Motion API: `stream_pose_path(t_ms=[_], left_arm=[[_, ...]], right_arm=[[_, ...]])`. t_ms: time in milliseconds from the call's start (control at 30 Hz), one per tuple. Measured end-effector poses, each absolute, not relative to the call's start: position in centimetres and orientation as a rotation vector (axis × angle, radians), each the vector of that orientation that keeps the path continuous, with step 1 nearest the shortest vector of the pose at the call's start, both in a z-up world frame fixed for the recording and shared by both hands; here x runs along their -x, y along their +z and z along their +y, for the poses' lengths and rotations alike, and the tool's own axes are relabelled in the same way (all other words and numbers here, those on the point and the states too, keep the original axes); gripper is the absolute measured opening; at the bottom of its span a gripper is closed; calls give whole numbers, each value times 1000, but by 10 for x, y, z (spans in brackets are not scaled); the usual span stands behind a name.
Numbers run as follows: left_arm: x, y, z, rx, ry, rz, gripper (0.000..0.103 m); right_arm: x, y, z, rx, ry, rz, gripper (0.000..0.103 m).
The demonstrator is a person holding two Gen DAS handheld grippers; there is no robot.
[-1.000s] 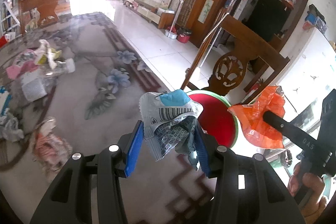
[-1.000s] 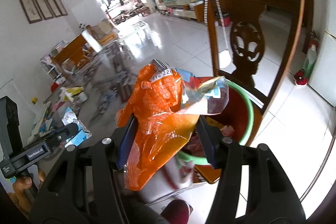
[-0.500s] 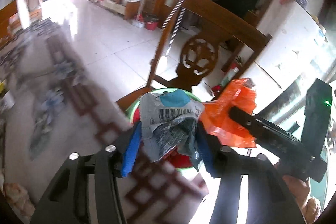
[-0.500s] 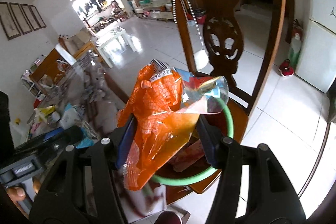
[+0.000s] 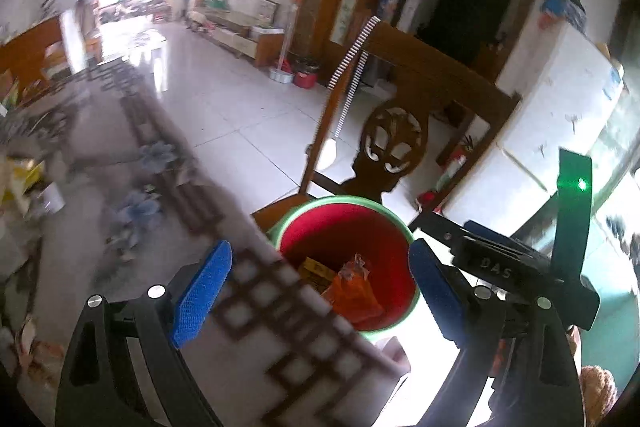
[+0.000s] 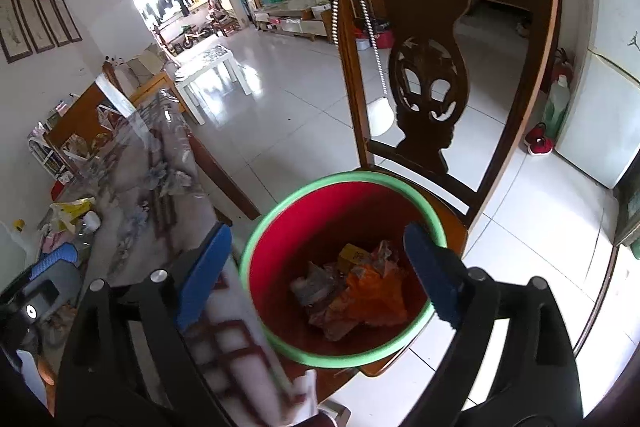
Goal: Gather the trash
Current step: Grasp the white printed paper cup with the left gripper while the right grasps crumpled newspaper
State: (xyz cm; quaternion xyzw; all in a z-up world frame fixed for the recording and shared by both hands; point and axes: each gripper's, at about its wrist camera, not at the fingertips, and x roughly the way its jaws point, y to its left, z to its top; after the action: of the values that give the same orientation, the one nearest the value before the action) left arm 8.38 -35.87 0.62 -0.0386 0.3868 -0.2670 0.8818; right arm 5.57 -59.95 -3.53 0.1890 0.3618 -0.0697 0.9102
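Left wrist view: left gripper (image 5: 320, 283), jaws just spread wide and empty, above the red bin (image 5: 344, 259) on a wooden chair (image 5: 400, 115); right gripper (image 6: 320, 271), likewise just opened, over wrappers (image 6: 352, 291) lying inside

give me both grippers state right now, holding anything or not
Left gripper: open, jaws have just been opening, nothing between them; red bin below.
Right gripper: open, jaws have just been opening, nothing held; orange wrapper lies in the bin.

Black gripper (image 5: 320, 291) frames — blue ridged pads (image 5: 202, 291); silver screws (image 5: 156, 291)
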Motion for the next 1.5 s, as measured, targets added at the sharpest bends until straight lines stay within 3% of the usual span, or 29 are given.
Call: stream_pose_path(t_ms=[400, 467, 700, 833, 933, 1300, 1500], left_arm=[[-47, 4, -154, 121, -201, 766, 86], [-43, 1, -100, 116, -73, 767, 86], [-22, -24, 36, 265, 238, 777, 86], [-29, -40, 52, 443, 210, 794, 85], [-44, -43, 34, 405, 157, 811, 85], [-73, -79, 81, 545, 373, 899, 86], [-90, -80, 65, 415, 340, 920, 86]], right_arm=[[-56, 19, -475, -227, 140, 746, 90], [-56, 25, -441, -246, 240, 735, 95], [-96, -20, -298, -165, 569, 957, 96], [-117, -64, -255, -109, 579, 1111, 96], [-128, -83, -247, -127, 580, 1169, 96], [-124, -92, -242, -154, 624, 1166, 95], [-123, -88, -239, -154, 636, 1139, 95]])
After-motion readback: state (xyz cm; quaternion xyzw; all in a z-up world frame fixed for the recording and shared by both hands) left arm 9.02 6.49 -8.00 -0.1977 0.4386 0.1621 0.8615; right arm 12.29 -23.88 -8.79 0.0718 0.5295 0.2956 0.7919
